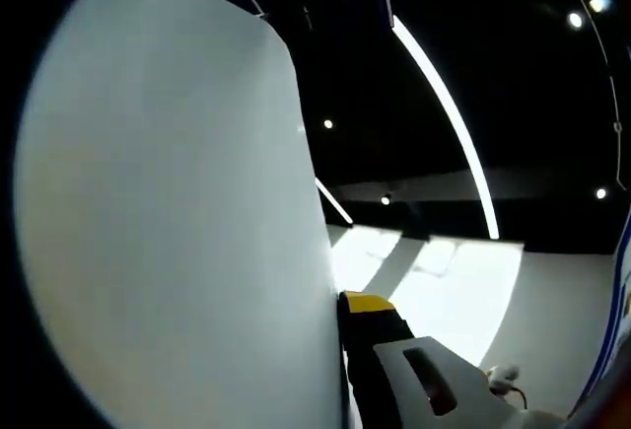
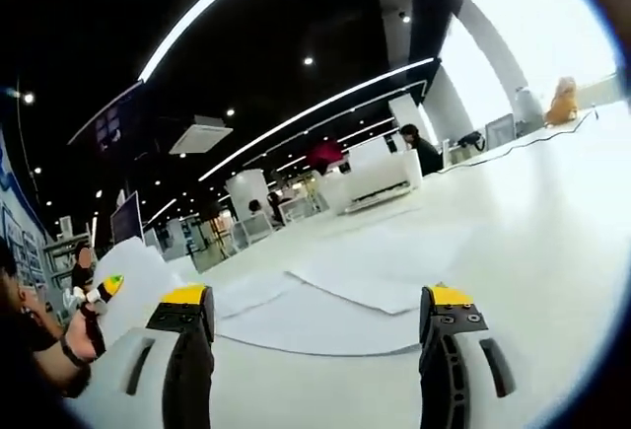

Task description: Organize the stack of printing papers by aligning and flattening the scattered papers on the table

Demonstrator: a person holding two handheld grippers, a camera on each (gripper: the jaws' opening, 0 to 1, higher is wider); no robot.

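Papers being sorted on the table (image 2: 552,251).
Left tool (image 1: 340,370) is gripping a raised sheet (image 1: 168,212); right tool (image 2: 320,316) is hovering released over the scattered papers (image 2: 365,271).

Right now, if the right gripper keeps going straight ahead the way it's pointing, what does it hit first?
Probably the loose sheets of paper lying flat on the white table, straight ahead of the open right gripper. Nothing stands between its jaws and them, though depth is hard to judge here.
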